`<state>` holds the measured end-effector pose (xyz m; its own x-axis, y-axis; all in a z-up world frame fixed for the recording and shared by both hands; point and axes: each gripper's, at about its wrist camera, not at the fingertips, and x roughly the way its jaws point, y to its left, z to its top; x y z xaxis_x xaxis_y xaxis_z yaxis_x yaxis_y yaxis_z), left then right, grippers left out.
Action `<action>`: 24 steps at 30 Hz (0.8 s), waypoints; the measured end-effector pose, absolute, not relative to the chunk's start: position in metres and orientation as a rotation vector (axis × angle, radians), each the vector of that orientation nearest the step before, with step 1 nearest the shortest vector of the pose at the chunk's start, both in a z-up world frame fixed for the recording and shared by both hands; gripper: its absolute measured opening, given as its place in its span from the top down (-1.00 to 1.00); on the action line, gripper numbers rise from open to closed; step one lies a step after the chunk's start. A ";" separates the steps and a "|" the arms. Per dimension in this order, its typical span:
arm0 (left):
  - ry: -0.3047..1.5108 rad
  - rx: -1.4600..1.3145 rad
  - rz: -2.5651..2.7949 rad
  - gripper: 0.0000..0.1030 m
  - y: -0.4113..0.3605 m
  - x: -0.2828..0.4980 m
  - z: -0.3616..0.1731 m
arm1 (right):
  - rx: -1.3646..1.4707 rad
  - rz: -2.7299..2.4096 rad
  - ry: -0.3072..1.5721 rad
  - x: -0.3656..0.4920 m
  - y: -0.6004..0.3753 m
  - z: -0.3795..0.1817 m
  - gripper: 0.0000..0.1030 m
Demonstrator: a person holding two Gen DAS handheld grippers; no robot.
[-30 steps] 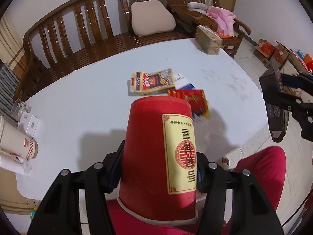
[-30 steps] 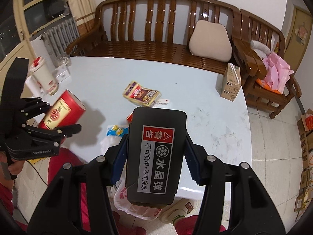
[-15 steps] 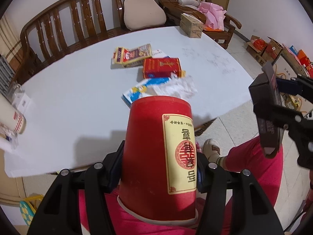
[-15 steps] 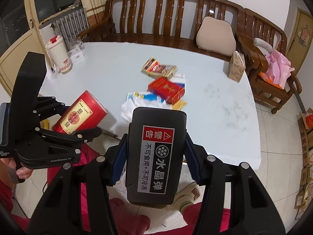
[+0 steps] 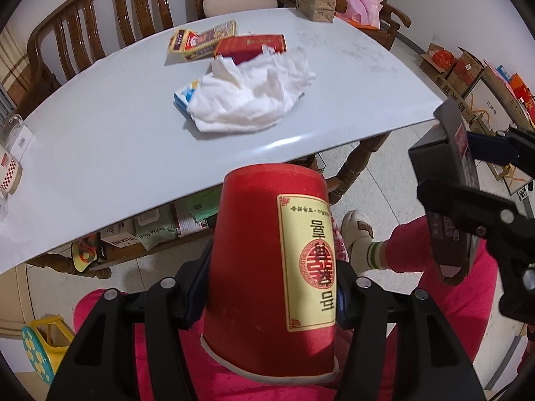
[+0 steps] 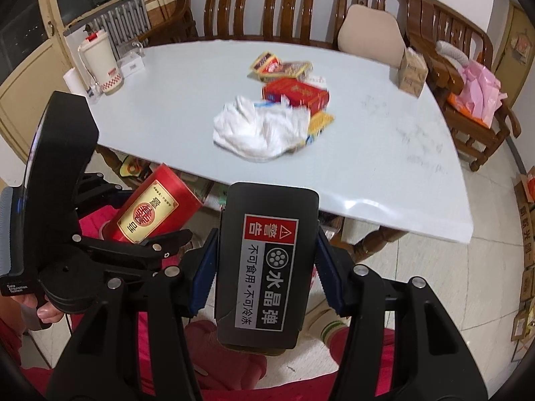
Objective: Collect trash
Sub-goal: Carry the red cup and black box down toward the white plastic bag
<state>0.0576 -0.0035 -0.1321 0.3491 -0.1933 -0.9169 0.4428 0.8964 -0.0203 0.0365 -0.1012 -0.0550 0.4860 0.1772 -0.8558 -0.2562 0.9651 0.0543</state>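
My left gripper (image 5: 272,287) is shut on an upside-down red paper cup (image 5: 267,267) with a yellow label, held off the table's near edge above red-trousered legs. It also shows in the right wrist view (image 6: 152,212). My right gripper (image 6: 264,267) is shut on a black box (image 6: 267,260) with a red warning label, which also shows in the left wrist view (image 5: 448,200). On the pale table (image 5: 100,133) lie a crumpled white tissue (image 5: 254,97), a red carton (image 5: 250,45) and a yellow snack box (image 5: 197,41).
A white jug (image 6: 100,60) stands at the table's far left corner and a brown carton (image 6: 413,70) at its far right. A wooden bench (image 6: 267,3) with a beige cushion (image 6: 371,35) runs behind. Items sit under the table; cardboard boxes (image 5: 468,70) line the floor at right.
Both grippers have pulled back from the table toward the person and lowered, each keeping its object. The table's near edge and the floor below now show.
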 end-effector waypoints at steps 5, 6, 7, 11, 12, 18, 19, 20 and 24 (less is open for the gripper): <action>1.169 0.249 -0.412 -0.09 -0.004 0.054 -0.152 | -0.081 0.250 1.056 0.035 -0.102 -0.079 -0.05; 1.174 0.253 -0.410 -0.09 -0.004 0.054 -0.156 | -0.078 0.249 1.063 0.035 -0.102 -0.084 -0.05; 1.177 0.253 -0.409 -0.09 -0.004 0.054 -0.159 | -0.073 0.248 1.072 0.035 -0.102 -0.090 -0.05; 1.197 0.264 -0.397 -0.09 -0.007 0.055 -0.177 | -0.065 0.230 1.098 0.038 -0.104 -0.112 -0.05; 1.201 0.270 -0.392 -0.09 -0.007 0.056 -0.182 | -0.061 0.227 1.105 0.039 -0.105 -0.117 -0.05; 1.248 0.279 -0.383 -0.09 -0.012 0.062 -0.211 | -0.052 0.210 1.152 0.049 -0.105 -0.150 -0.05; 1.256 0.287 -0.379 -0.09 -0.014 0.064 -0.217 | -0.047 0.208 1.158 0.051 -0.106 -0.154 -0.05; 1.262 0.292 -0.377 -0.09 -0.015 0.065 -0.221 | -0.040 0.204 1.165 0.053 -0.107 -0.159 -0.05; 1.297 0.300 -0.386 -0.09 -0.021 0.070 -0.242 | -0.021 0.191 1.194 0.059 -0.110 -0.179 -0.05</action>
<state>0.0704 -0.0207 -0.2415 0.2215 -0.1085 -0.9691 0.4388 0.8986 -0.0003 0.0588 -0.1104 -0.1795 0.3540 0.1368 -0.9252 -0.1590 0.9836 0.0846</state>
